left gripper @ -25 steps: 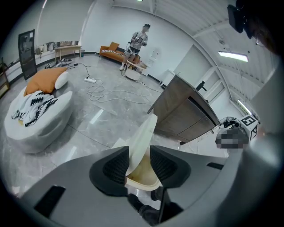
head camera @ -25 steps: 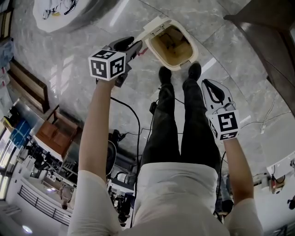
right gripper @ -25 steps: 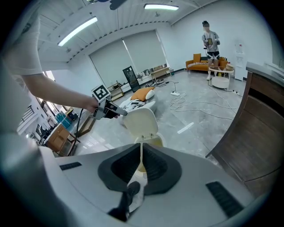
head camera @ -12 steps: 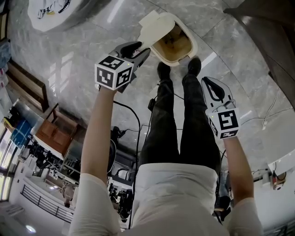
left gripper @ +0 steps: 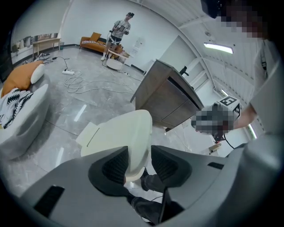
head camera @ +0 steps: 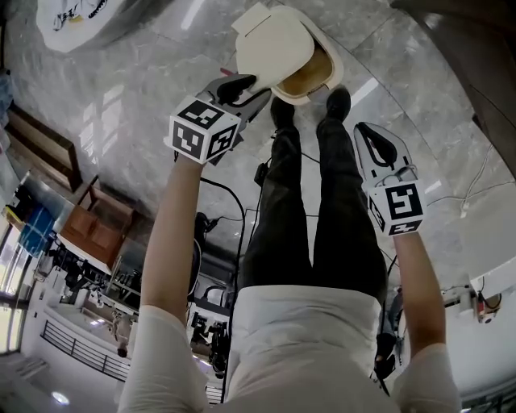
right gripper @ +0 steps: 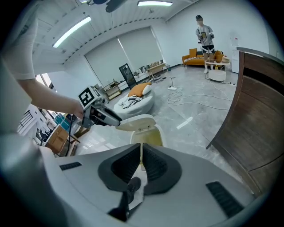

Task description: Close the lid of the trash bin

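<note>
The cream trash bin [head camera: 313,97] stands on the marble floor just beyond the person's shoes. Its lid [head camera: 274,42] hangs tilted over most of the opening. My left gripper [head camera: 251,87] is at the lid's front rim. In the left gripper view the rim [left gripper: 133,153] lies between the jaws against the left pad [left gripper: 116,167], with a dark gap at the right pad. These jaws have just been opening. In the right gripper view the lid [right gripper: 138,120] sits nearly level above the bin [right gripper: 150,138]. My right gripper [head camera: 369,135] hangs by the right leg, jaws together, holding nothing.
The person's shoes [head camera: 284,113] stand right in front of the bin. A brown wooden cabinet [right gripper: 259,119] rises to the right. A grey-white beanbag [head camera: 81,20] lies far left. Cables [left gripper: 84,84] trail over the floor. Another person [left gripper: 120,29] stands far off.
The lid has swung from upright beside the bin to over its opening. My left gripper moved right and toward the bin with it. The right gripper sank slightly.
</note>
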### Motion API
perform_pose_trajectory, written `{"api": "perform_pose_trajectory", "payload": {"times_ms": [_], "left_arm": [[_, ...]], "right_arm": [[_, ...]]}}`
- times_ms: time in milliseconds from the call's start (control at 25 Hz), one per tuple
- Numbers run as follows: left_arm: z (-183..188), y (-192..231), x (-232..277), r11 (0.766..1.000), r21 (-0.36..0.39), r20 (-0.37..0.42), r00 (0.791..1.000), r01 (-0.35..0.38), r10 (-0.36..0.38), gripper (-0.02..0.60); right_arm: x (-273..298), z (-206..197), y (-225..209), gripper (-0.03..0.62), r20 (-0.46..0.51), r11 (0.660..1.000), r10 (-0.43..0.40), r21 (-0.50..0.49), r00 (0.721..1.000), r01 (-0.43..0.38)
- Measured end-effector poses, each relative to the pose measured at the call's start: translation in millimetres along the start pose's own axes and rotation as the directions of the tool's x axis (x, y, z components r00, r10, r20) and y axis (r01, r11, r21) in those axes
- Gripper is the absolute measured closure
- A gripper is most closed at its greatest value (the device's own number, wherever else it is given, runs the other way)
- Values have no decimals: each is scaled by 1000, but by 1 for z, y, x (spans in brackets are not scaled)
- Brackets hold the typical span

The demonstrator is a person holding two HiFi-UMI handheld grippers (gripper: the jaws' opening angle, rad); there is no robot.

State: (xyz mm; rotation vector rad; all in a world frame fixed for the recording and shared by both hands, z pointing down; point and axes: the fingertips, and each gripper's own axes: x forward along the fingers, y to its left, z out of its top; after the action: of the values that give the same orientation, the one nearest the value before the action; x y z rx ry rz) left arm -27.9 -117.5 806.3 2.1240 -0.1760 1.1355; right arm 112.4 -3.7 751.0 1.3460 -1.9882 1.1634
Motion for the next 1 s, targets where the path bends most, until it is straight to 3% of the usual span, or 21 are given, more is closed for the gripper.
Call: {"api": "perform_pose_trajectory", "payload": {"times_ms": [400, 1000], "left_arm": [[-31, -22, 33, 998, 35, -81, 996, 45, -42, 419], [-69, -32, 82, 997, -6, -112, 991, 72, -73, 419]], "right_arm": [[6, -13, -8, 560, -9, 1000, -9, 29, 1000, 10], [26, -47, -10, 560, -55, 999, -2, 52, 998, 5]]}}
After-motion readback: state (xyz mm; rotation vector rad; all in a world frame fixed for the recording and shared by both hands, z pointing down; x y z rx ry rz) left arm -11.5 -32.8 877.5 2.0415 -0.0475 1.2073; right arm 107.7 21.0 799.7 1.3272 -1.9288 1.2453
